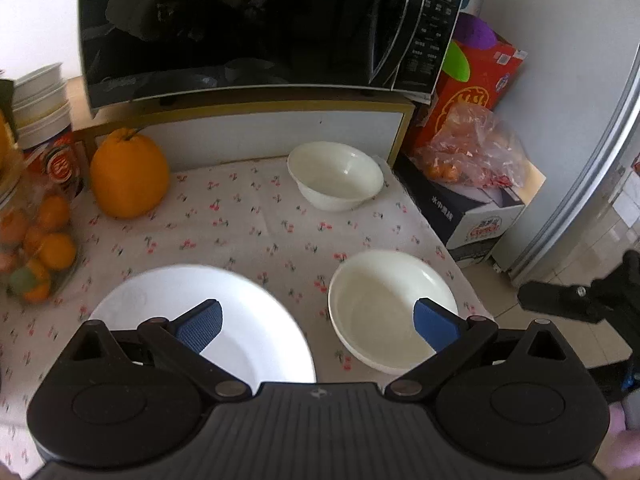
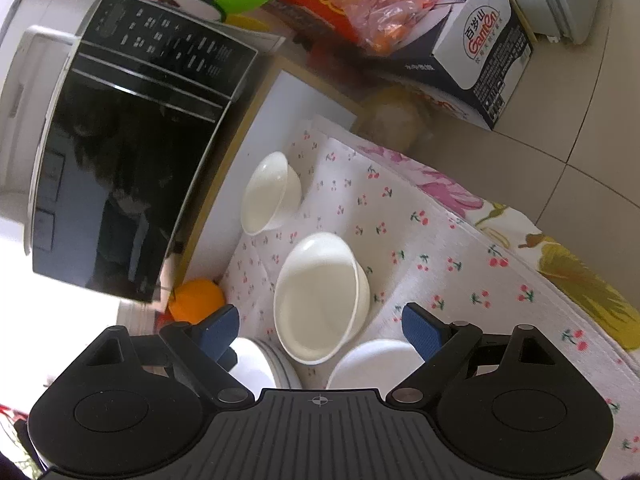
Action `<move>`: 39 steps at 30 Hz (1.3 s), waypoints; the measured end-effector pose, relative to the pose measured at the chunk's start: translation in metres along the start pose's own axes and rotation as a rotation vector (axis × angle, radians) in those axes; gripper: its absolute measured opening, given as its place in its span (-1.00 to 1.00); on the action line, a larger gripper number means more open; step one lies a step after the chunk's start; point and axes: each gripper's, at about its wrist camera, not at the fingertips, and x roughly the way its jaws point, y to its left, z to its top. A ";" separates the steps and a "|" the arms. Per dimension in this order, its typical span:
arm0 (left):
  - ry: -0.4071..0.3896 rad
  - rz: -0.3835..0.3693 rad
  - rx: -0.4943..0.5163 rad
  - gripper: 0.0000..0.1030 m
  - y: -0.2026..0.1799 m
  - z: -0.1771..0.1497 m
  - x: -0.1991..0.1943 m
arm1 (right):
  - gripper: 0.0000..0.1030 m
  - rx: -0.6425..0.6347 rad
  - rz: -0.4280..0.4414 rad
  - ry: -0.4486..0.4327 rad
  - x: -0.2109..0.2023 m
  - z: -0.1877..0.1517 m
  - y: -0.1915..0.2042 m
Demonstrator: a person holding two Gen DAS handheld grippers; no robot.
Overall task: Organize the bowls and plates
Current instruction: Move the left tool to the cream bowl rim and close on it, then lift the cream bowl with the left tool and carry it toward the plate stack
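In the left wrist view a white plate point(image 1: 240, 320) lies on the cherry-print cloth at the near left. A large cream bowl point(image 1: 384, 304) sits at the near right and a smaller white bowl point(image 1: 336, 174) stands farther back. My left gripper point(image 1: 316, 322) is open and empty, hovering above the plate and the large bowl. In the right wrist view, which is rotated, the large bowl point(image 2: 320, 296) is just ahead, the small bowl point(image 2: 270, 192) beyond it, and white plates point(image 2: 372, 364) lie below. My right gripper point(image 2: 320, 330) is open and empty above them.
A black microwave point(image 1: 248, 24) stands on a shelf behind the cloth. A big orange fruit point(image 1: 128, 174) and a bag of oranges point(image 1: 36, 248) sit left, under stacked white dishes point(image 1: 40, 100). Boxes and a plastic bag point(image 1: 472, 152) stand right. The table edge drops to the floor at right.
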 end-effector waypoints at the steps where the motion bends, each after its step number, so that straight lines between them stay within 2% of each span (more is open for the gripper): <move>1: -0.004 -0.010 0.000 0.97 0.002 0.002 0.003 | 0.75 0.004 0.001 -0.006 0.003 0.001 0.000; 3: -0.016 -0.043 -0.005 0.92 0.005 0.004 0.009 | 0.75 0.006 -0.002 -0.022 0.006 0.002 0.000; 8: -0.001 -0.146 -0.034 0.65 0.011 0.005 0.030 | 0.75 0.037 0.009 -0.060 0.016 0.005 -0.003; 16: 0.029 -0.225 -0.111 0.04 0.021 0.005 0.057 | 0.74 0.062 0.023 -0.078 0.032 0.007 -0.007; 19: 0.030 -0.236 -0.124 -0.15 0.022 0.005 0.060 | 0.55 0.051 0.007 -0.084 0.037 0.006 -0.006; 24: 0.038 -0.241 -0.120 -0.32 0.021 0.004 0.064 | 0.09 0.043 -0.005 -0.072 0.044 0.004 -0.005; 27: 0.043 -0.228 -0.109 -0.41 0.021 0.003 0.065 | -0.10 0.040 -0.014 -0.061 0.048 0.002 -0.005; 31: 0.054 -0.213 -0.105 -0.55 0.022 0.002 0.066 | -0.24 0.033 -0.030 -0.054 0.050 0.000 -0.005; 39: 0.068 -0.204 -0.104 -0.69 0.020 0.000 0.068 | -0.54 0.039 -0.065 -0.036 0.055 -0.003 -0.010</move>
